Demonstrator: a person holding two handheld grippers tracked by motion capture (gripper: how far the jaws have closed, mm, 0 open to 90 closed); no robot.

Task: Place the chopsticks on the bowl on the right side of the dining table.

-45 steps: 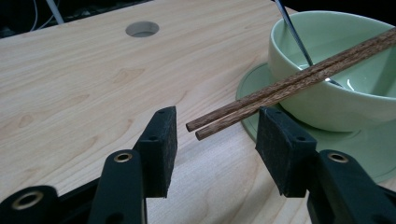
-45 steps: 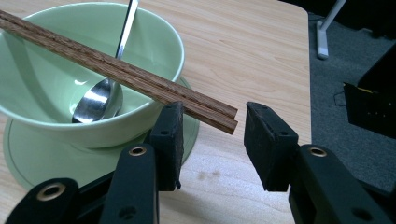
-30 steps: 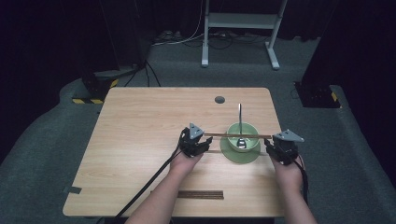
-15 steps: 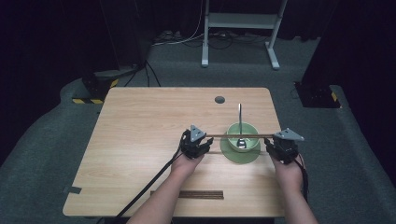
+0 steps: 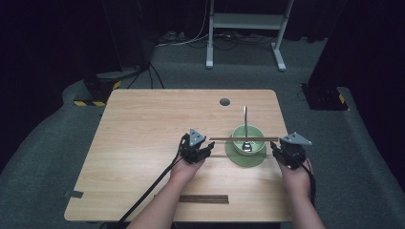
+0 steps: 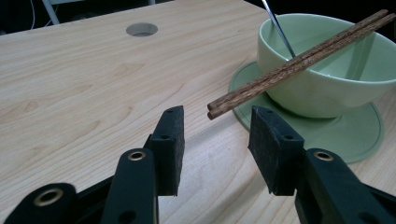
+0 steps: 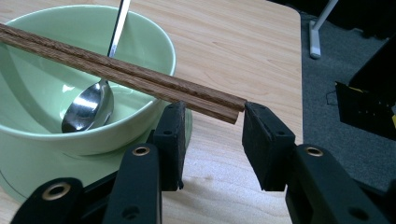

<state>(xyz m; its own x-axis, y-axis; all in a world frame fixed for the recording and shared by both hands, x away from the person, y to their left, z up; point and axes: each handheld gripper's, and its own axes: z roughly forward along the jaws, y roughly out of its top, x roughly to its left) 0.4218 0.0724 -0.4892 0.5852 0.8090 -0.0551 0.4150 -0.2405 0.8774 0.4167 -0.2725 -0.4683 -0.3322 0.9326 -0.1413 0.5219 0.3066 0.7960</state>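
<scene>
High view: a pair of wooden chopsticks (image 5: 243, 139) is seen lying across the rim of a green bowl (image 5: 248, 138), which is set on a green saucer (image 5: 237, 159) on the tabletop (image 5: 143, 124). A metal spoon (image 5: 245, 129) is rested inside the bowl. The left hand-held gripper (image 5: 210, 149) is held just beside one end of the chopsticks, the right hand-held gripper (image 5: 273, 149) at the other. In the left gripper view, the jaws are partly parted, having just been opening, with the chopstick tips (image 6: 215, 108) between them, untouched. In the right gripper view, the jaws are likewise parted around the chopstick ends (image 7: 233, 109), and no pad is seen pressing on the wood.
</scene>
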